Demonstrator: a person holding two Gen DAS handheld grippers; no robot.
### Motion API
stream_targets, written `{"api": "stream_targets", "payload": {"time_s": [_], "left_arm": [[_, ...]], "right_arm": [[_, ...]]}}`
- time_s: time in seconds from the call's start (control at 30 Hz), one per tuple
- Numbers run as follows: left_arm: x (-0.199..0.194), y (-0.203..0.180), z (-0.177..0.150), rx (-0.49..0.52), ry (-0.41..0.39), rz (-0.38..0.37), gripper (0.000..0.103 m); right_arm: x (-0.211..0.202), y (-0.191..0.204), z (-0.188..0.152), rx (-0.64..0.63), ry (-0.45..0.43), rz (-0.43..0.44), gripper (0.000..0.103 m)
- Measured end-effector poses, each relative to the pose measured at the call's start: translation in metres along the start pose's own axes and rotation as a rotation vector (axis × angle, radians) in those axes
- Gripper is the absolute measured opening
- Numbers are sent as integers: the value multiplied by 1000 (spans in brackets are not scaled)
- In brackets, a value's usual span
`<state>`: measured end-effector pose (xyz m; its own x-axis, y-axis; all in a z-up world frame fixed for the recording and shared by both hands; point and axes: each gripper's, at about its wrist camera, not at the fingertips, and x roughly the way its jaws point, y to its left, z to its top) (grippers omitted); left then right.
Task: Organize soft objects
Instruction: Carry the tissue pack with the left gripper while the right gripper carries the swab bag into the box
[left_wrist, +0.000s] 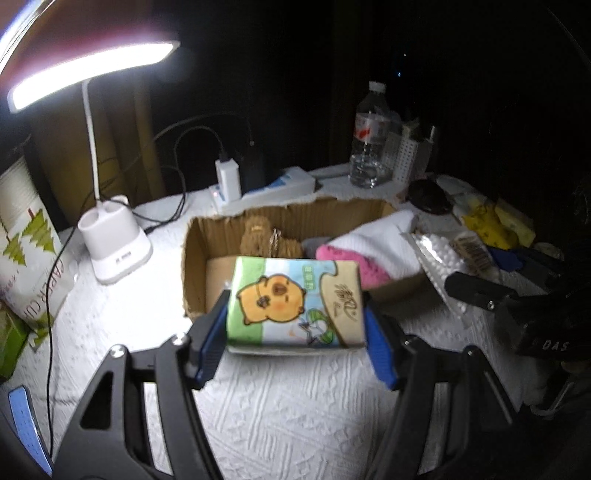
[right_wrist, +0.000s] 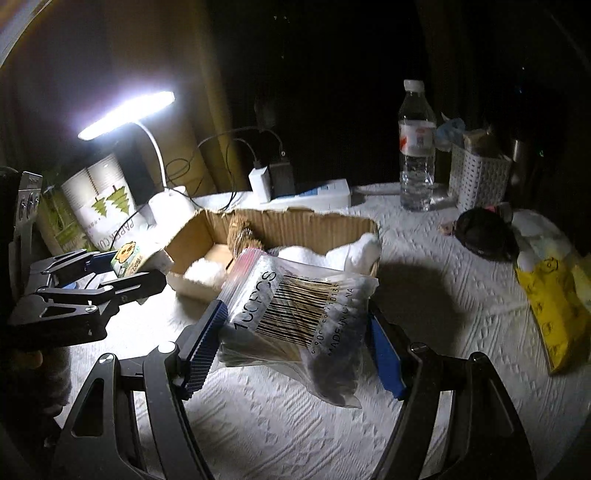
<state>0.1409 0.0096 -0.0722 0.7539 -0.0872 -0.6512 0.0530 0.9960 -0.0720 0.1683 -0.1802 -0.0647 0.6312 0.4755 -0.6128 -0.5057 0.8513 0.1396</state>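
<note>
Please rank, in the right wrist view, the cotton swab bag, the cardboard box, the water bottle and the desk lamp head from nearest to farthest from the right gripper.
1. Cotton swab bag: held between the right gripper fingers.
2. Cardboard box: just behind the bag, centre.
3. Water bottle: back right of the table.
4. Desk lamp head: back left, raised; too close to the bottle to rank firmly.

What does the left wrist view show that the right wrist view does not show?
Only the left wrist view shows the pink and white sock inside the box. Only the right wrist view shows the clear zip bag of cotton swabs face on, clamped in the right gripper. Both share the brown cardboard box, the cartoon tissue pack held by the left gripper, the white desk lamp and the clear water bottle.
</note>
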Motion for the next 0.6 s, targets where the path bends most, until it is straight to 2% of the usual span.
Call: {"api": "stream_targets", "payload": {"time_s": [0.37, 0.6], "left_arm": [[9, 23, 40, -19, -60, 37, 67], [35, 39, 53, -38, -52, 49, 67]], "right_arm": [[20, -10, 35, -23, -44, -5, 76], [41, -17, 51, -35, -45, -29, 76]]}}
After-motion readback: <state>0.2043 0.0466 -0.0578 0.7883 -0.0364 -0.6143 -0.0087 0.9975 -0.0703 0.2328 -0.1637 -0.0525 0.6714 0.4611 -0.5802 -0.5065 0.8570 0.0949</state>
